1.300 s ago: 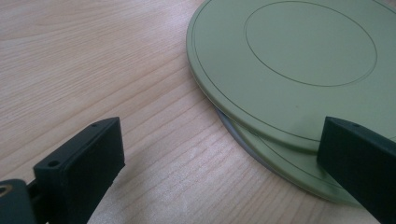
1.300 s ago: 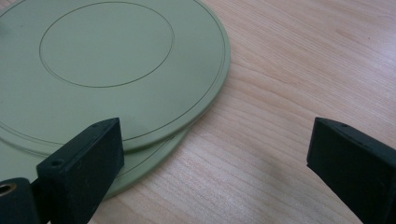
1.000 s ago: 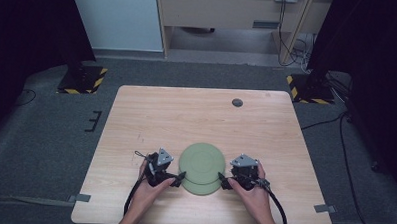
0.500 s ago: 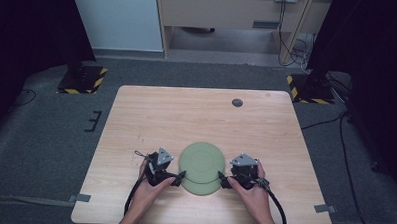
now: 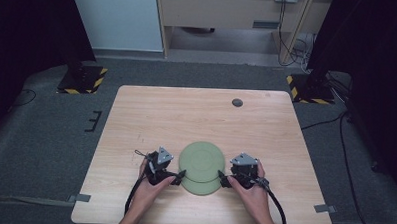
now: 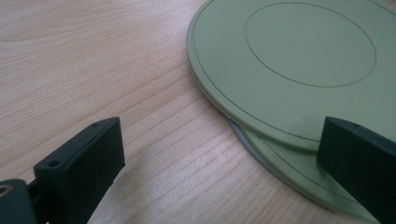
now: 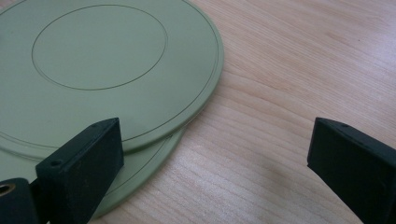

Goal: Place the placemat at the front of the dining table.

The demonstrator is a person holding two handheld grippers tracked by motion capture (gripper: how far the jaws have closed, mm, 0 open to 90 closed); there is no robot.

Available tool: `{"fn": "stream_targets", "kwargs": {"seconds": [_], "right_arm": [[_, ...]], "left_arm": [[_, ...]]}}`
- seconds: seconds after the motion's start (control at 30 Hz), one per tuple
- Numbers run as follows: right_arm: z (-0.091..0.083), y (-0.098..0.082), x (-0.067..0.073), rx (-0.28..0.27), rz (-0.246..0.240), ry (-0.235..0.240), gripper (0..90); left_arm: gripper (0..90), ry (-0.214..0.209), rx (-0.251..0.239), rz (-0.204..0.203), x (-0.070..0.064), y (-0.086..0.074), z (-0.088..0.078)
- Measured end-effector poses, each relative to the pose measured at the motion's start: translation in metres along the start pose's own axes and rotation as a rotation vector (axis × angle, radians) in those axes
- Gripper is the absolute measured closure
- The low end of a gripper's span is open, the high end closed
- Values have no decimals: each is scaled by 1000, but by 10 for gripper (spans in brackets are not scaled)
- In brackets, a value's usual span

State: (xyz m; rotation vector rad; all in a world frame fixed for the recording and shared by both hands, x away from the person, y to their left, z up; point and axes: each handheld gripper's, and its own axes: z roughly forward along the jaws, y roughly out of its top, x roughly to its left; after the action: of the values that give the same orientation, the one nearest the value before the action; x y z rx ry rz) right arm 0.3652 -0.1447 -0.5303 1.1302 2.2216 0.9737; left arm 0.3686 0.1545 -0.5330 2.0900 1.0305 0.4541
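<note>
Two stacked green plates [image 5: 201,167], top one offset, between your left gripper [image 5: 181,175] and right gripper [image 5: 222,180]; both jaws wide, holding nothing.

My left gripper [image 5: 178,176] and right gripper [image 5: 223,180] are black, each topped by a grey three-cornered plate and trailing a black cable. My jaws are blocky black slabs with small screw holes. My forearms are bare, no sleeves.

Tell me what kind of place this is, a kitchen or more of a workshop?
Most likely a lab or recording setup, not a kitchen. A bare wooden table stands on grey carpet, stand bases with yellow-black hazard stripes sit at its far corners, and cables hang by the back wall. Only two stacked green plates suggest dining.
</note>
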Motion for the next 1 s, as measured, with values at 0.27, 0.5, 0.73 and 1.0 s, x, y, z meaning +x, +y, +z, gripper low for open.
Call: {"fn": "stream_targets", "kwargs": {"seconds": [0.27, 0.5, 0.73, 1.0], "right_arm": [[1, 0, -1, -5, 4, -8, 36], [1, 0, -1, -7, 7, -15, 36], [2, 0, -1, -10, 14, -21, 37], [2, 0, -1, -11, 14, -22, 47]], "left_arm": [[0, 7, 3, 2, 0, 2, 1], [0, 7, 1, 0, 0, 2, 2], [0, 8, 0, -2, 1, 3, 3], [2, 11, 1, 0, 0, 3, 2]]}}
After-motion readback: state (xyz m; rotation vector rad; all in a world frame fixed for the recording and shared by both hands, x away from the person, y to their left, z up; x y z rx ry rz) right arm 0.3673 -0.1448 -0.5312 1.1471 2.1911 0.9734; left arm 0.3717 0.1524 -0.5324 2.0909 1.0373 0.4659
